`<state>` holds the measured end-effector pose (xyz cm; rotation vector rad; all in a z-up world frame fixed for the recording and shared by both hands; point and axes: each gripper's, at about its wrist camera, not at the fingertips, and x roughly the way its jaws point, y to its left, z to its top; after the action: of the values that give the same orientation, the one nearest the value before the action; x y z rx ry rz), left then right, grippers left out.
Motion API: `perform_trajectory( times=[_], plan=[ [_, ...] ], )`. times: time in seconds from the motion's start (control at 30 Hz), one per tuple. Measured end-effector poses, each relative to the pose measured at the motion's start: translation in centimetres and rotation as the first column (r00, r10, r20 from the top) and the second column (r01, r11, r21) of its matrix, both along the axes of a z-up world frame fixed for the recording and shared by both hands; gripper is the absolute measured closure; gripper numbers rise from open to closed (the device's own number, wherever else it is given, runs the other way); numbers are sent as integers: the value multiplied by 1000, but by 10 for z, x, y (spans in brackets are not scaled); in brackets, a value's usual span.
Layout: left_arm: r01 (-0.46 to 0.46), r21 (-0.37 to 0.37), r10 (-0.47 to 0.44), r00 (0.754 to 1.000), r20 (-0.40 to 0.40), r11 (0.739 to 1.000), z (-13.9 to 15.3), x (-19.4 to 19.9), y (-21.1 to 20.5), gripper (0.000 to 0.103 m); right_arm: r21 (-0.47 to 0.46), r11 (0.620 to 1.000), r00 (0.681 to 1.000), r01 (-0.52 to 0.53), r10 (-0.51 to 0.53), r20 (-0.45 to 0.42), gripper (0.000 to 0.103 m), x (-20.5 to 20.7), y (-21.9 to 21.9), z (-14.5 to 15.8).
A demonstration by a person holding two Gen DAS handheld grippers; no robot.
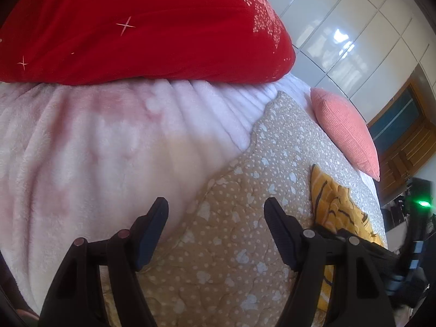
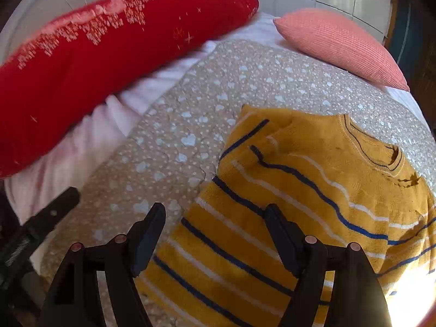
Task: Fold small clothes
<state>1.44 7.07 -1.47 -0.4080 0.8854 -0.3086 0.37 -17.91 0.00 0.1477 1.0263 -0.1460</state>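
While your left gripper [image 1: 215, 229] hovers over the beige quilt [image 1: 231, 179] on the bed, jaws wide apart and empty, the yellow striped sweater [image 1: 335, 204] lies just to its right. Right wrist view: your right gripper [image 2: 215, 234] hangs above the sweater's [image 2: 299, 190] lower left edge, jaws spread, nothing held. Judged: fold not begun; next, pinch a hem or sleeve edge.

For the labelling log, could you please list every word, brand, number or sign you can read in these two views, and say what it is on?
None: no readable text in either view.
Red pillow: only sparkle and dot patterns, no letters.
Yellow striped sweater: stripes only, no visible tag.
Heart-print quilt: hearts and dots only.
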Motion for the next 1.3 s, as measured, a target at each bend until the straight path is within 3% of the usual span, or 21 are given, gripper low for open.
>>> perform_trajectory(
  times=[0.1,0.2,0.23,0.33,0.37,0.43,0.6,0.77,0.87,1.03,1.1,1.13,1.17,1.3],
  plan=[
    [6,-17,-6,1000,-1,1000,1,-1,2,31,-142,989,998,32,-40,-55,23,10,8,-22],
    [19,-18,-19,1000,2,1000,1,-1,-1,31,-213,977,998,22,-35,-60,24,13,14,-31],
    [27,-18,-27,1000,4,999,1,-1,-3,31,-212,977,998,25,-38,-57,31,12,14,-32],
    [49,-31,-49,999,3,998,2,-4,-6,31,-248,968,996,40,-57,-62,71,10,9,-29],
    [50,-30,-50,999,6,998,2,-5,-7,31,-230,972,997,39,-55,-60,79,8,4,-26],
    [55,-21,-54,998,21,998,5,-9,-10,31,-180,983,997,41,-51,-50,84,1,-10,-16],
    [99,7,-99,994,51,995,7,-17,-25,31,-33,995,994,94,-92,63,86,-34,-63,28],
    [148,38,-150,986,68,988,7,-26,-48,31,45,965,956,257,-261,136,87,-101,-163,61],
    [184,62,-188,979,73,981,6,-30,-65,31,97,910,902,404,-413,122,87,-156,-228,54],
    [240,96,-248,965,84,966,5,-37,-92,31,74,819,818,569,-573,54,87,-223,-296,14],
    [258,108,-268,959,88,960,5,-38,-102,31,139,808,810,573,-584,53,85,-237,-311,2],
    [267,120,-278,956,89,956,4,-40,-106,31,174,807,812,564,-581,58,76,-241,-316,-1],
    [272,126,-284,955,90,954,4,-41,-109,31,178,800,804,574,-591,66,61,-246,-319,0],
    [292,127,-304,949,89,948,5,-42,-114,31,75,777,771,625,-630,97,57,-266,-321,29]
  ],
)
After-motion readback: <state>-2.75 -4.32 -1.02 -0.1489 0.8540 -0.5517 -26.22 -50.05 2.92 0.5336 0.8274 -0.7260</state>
